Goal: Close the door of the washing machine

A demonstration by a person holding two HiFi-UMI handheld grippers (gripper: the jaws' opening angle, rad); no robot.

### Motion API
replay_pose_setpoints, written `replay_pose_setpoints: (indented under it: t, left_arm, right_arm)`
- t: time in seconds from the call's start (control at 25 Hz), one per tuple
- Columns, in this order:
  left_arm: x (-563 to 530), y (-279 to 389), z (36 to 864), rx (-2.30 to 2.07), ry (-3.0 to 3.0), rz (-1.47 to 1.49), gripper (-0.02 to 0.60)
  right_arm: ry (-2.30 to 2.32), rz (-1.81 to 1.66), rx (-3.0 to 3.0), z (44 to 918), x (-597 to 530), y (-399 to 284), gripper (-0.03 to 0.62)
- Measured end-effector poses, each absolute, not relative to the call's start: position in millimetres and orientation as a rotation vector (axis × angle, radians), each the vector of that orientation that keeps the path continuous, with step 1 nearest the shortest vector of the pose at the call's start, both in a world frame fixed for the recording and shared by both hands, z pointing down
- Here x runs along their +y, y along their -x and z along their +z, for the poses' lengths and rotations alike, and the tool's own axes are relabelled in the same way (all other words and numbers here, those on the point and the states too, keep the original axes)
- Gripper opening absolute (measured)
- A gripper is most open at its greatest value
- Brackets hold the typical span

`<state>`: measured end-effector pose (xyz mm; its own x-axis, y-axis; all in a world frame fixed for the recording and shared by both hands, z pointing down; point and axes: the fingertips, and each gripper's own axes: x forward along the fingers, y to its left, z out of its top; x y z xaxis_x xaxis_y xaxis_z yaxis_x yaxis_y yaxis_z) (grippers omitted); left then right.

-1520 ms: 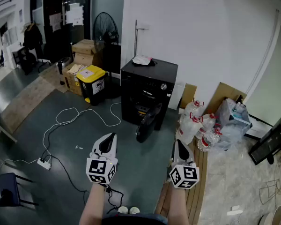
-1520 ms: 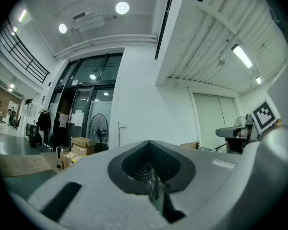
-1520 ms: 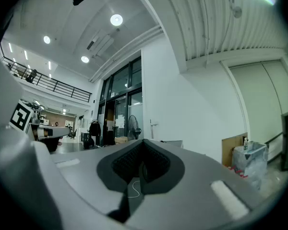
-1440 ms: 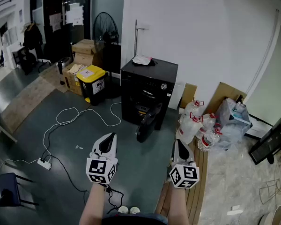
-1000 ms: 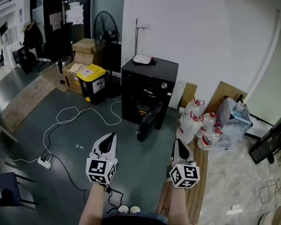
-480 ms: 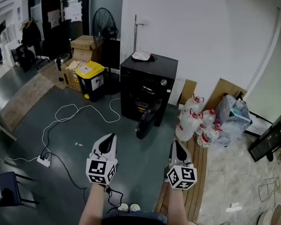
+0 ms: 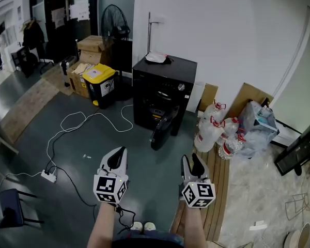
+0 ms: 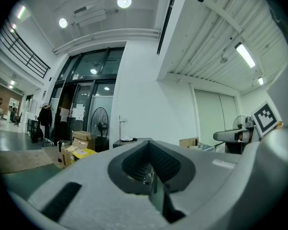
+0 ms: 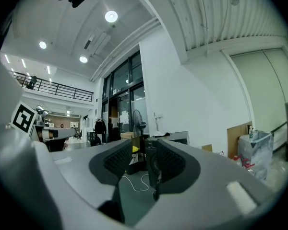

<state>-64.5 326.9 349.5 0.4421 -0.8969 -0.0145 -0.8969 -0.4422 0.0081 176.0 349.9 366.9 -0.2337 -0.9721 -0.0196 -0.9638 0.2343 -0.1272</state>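
Right gripper: I held my right gripper point(image 7: 191, 161) level with its jaws spread. They had just been opening, and nothing stood between them.
Left gripper: my left gripper point(image 7: 118, 158) was pressed together and empty.
Task's thing: the black box-shaped washing machine point(image 7: 164, 92) stood against the white wall, well apart from both grippers. Its round dark door point(image 7: 161, 130) hung open, swung out over the grey floor point(image 7: 144, 174).
Stage: by my reckoning the approach was not yet made and the door was untouched.
Risk, the push: I judged that a shove near the hinge, or a glancing one, would let the door bounce back unlatched.
Risk, the jaws: the spread jaws could have snagged the door's rim, so a flat push looked safer to me.
Risk, underfoot: the loose white cable point(image 7: 88, 120) looped across the floor left of the machine, with a white power strip point(image 7: 48, 176) nearer me. Either could have caught a foot.
Nearby, right: clear plastic water bottles with red caps point(image 7: 212, 130) crowded just beside the machine, and pale wooden planks point(image 7: 217, 190) lay under my right gripper.
Nearby, left: a yellow-lidded black bin point(image 7: 99, 79), brown cardboard boxes point(image 7: 90, 44) and a black standing fan point(image 7: 115, 25) stood along the wall.
In the way: nothing lay on the straight line to the door.
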Motion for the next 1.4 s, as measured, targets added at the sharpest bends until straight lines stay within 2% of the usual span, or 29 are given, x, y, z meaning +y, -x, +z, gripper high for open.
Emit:
replay_pose_setpoints:
  t: [0.16, 0.36, 1.04, 1.4]
  left_arm:
    - [323, 69, 353, 1.664, 2.671, 0.021, 0.008]
    - [314, 77, 358, 1.673, 2.683, 0.016, 0.008]
    - [249, 126, 373, 1.702, 2.678, 0.012, 0.008]
    - [122, 131, 395, 1.698, 2.67, 0.007, 0.008]
  right_arm:
    - [1.86, -0.149, 2.412, 371, 345, -168, 0.208]
    - [1.843, -0.176, 2.44, 378, 333, -156, 0.25]
    - [1.875, -0.254, 2.459, 416, 256, -131, 0.27]
    - [1.896, -0.224, 2.467, 443, 127, -134, 0.27]
